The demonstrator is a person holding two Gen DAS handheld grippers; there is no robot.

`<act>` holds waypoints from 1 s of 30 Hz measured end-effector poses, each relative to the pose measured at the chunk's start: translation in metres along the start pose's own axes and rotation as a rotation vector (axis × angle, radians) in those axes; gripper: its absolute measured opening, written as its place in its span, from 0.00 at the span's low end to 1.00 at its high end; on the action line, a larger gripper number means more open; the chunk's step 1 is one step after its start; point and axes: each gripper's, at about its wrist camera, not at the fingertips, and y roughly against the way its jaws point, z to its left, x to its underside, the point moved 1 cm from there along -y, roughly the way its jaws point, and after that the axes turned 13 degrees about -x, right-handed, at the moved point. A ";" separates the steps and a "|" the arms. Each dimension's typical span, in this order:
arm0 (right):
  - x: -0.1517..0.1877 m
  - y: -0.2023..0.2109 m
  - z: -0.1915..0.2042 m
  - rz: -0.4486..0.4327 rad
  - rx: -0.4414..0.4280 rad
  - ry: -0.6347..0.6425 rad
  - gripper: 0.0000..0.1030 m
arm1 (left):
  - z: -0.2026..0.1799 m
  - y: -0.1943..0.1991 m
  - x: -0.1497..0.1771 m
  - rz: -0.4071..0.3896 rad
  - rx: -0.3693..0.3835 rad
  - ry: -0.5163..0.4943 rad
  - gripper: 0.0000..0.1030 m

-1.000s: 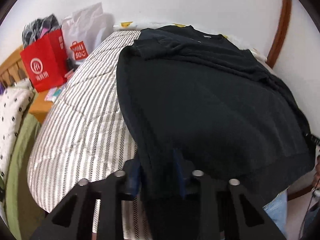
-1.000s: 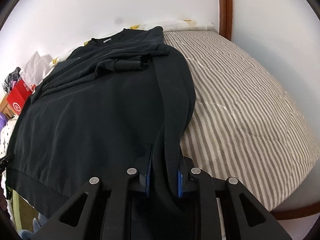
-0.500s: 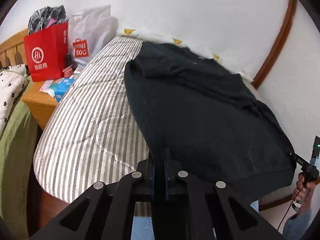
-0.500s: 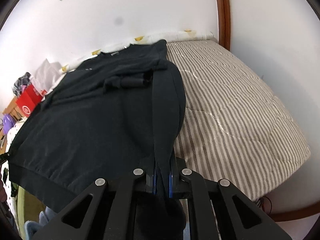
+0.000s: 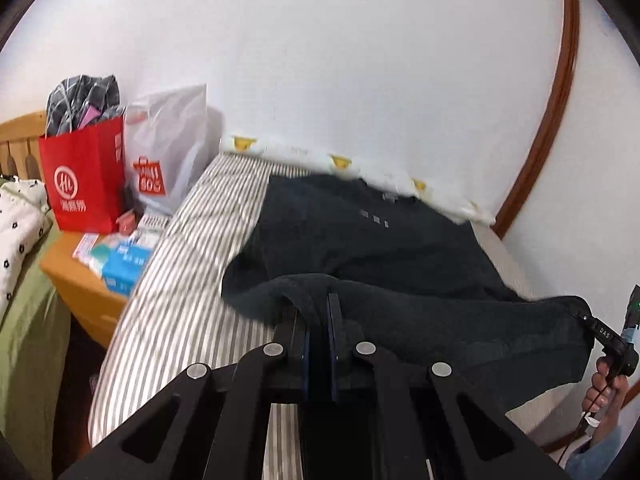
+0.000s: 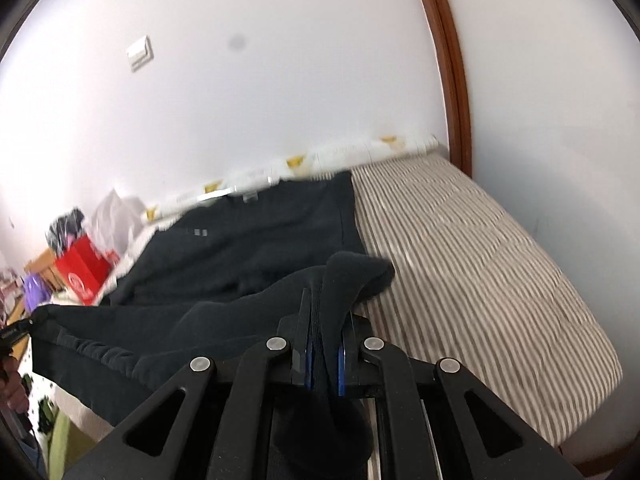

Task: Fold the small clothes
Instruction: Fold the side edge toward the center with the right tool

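A black sweatshirt (image 5: 372,244) lies on the striped bed, its collar toward the wall; it also shows in the right wrist view (image 6: 248,236). My left gripper (image 5: 318,308) is shut on the sweatshirt's bottom hem at the left corner and holds it lifted above the bed. My right gripper (image 6: 324,312) is shut on the hem's right corner, also lifted. The hem stretches between the two grippers and sags over the lower body of the sweatshirt. The right gripper shows at the right edge of the left wrist view (image 5: 608,340).
The striped mattress (image 6: 480,264) has bare room to the right of the sweatshirt. A wooden nightstand (image 5: 84,280) at the left holds a red bag (image 5: 84,176), a white bag (image 5: 172,148) and small boxes. A white wall and wooden frame (image 6: 452,60) stand behind the bed.
Both grippers have lifted the hem up off the bed edge and carried it forward toward the collar. The lower half of the sweatshirt now hangs folded over itself.
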 end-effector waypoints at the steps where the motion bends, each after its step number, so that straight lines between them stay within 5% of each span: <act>1: -0.008 -0.006 0.000 -0.005 0.000 -0.001 0.08 | -0.002 -0.005 -0.005 -0.001 -0.005 0.001 0.07; 14: -0.086 -0.116 -0.007 0.036 0.021 0.002 0.08 | -0.022 -0.116 -0.069 0.033 -0.049 0.029 0.07; 30: -0.073 -0.231 -0.052 0.218 0.096 0.007 0.08 | -0.030 -0.215 -0.070 0.168 -0.121 0.008 0.08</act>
